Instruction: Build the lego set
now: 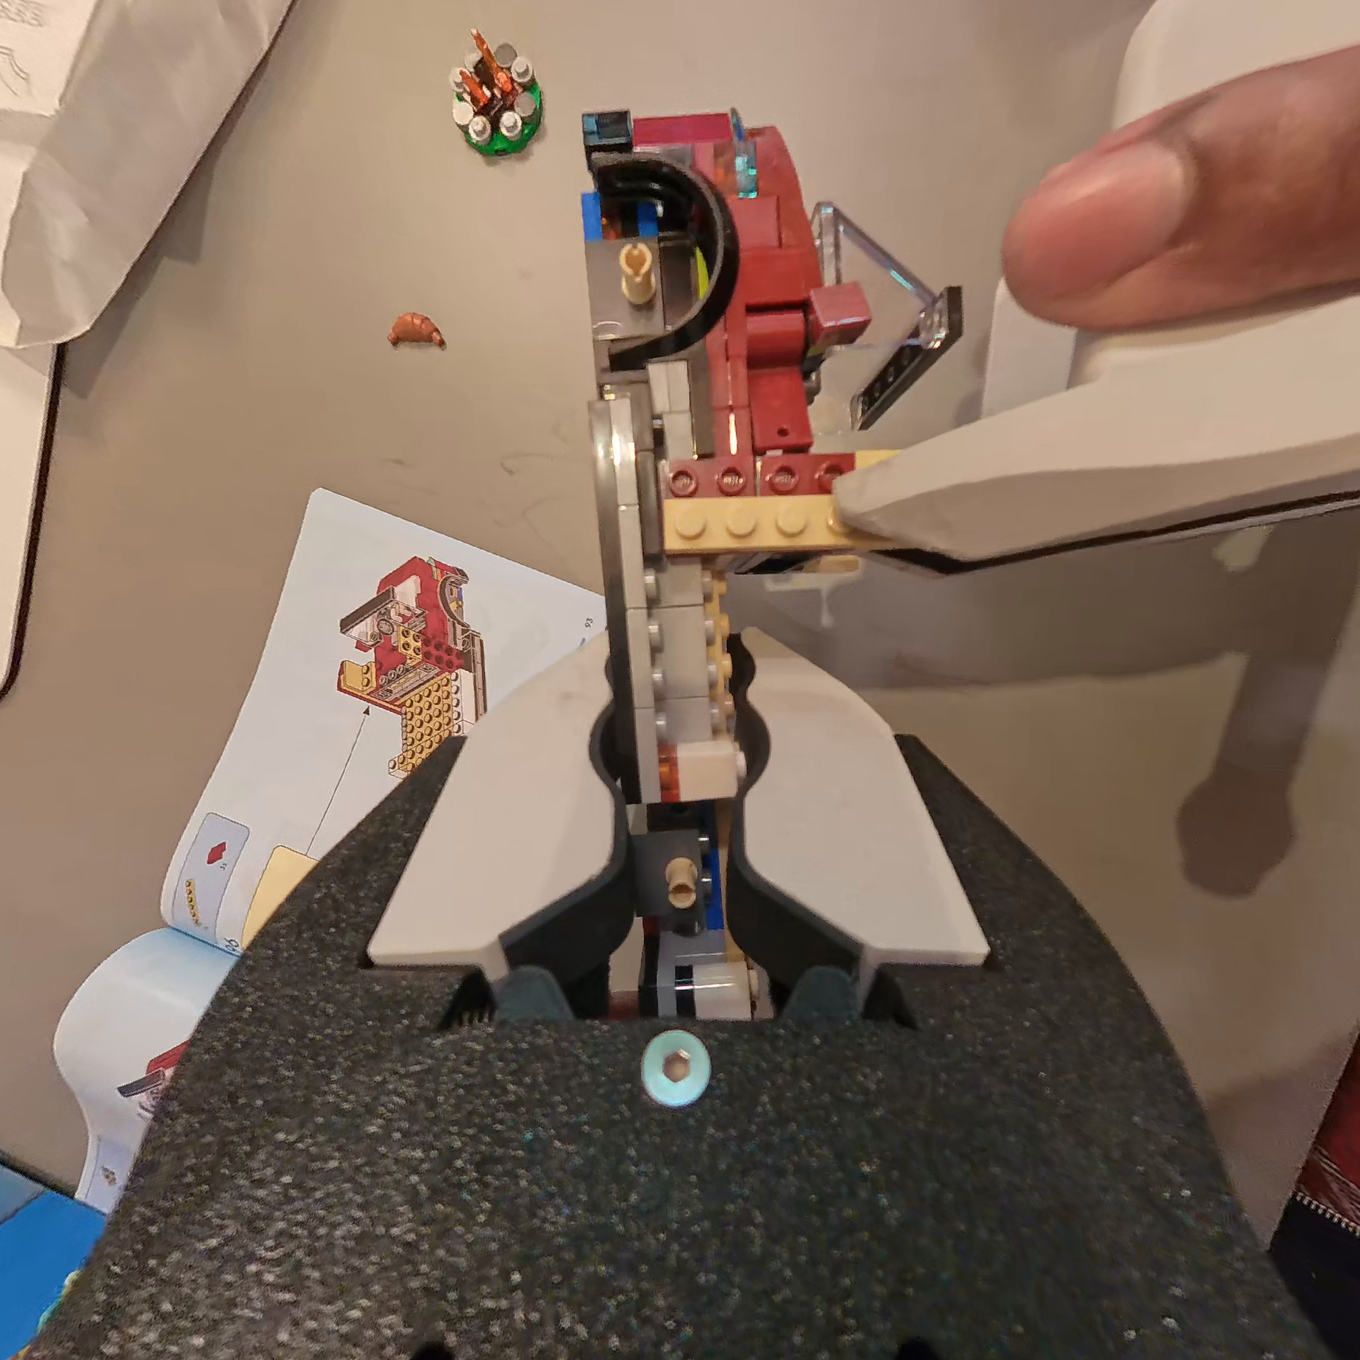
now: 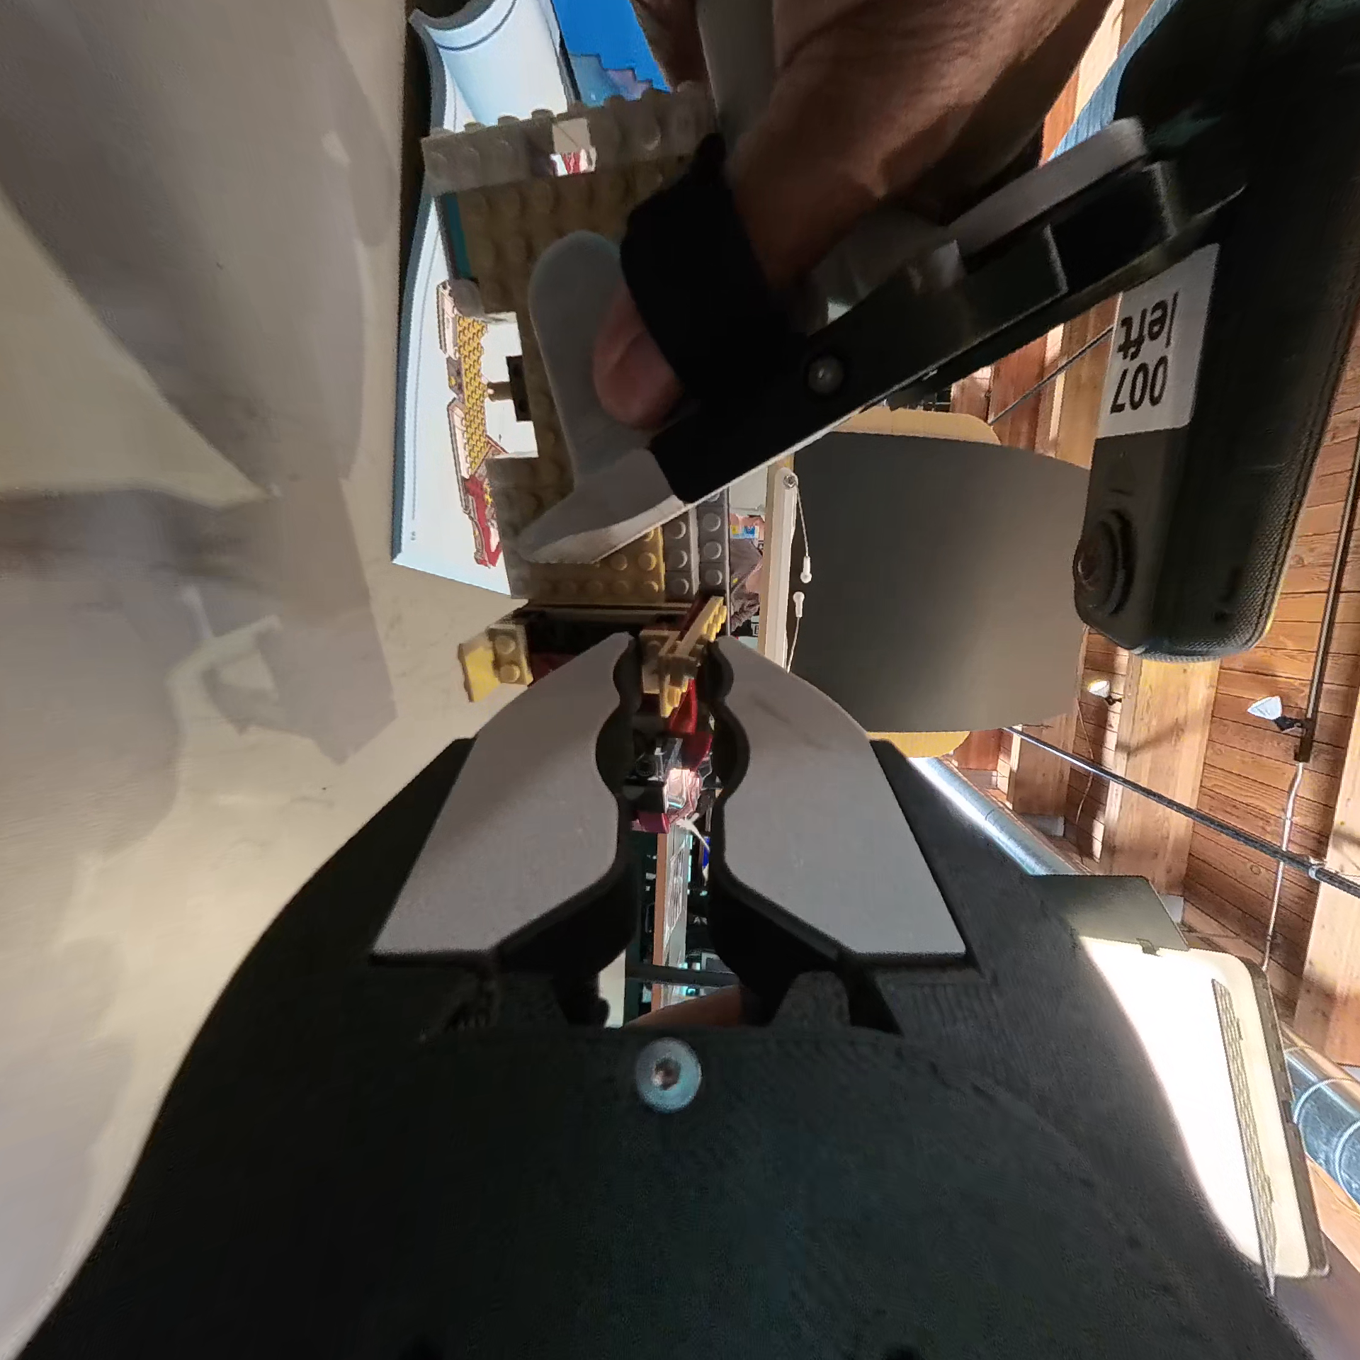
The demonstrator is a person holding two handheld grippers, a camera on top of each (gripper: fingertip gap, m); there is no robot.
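Both tools were clamped on the same brick model: the left tool gripped its grey-and-tan studded wall, pads pressed on both sides, while the right tool had closed on a tan plate sticking out sideways from the model. Held above the table, the model hung over an open instruction booklet, with a small brown croissant piece and a green round piece beyond it. A twist between the two grips (they pulled on different layers) could likely pop the plate off or split the wall, scattering bricks.
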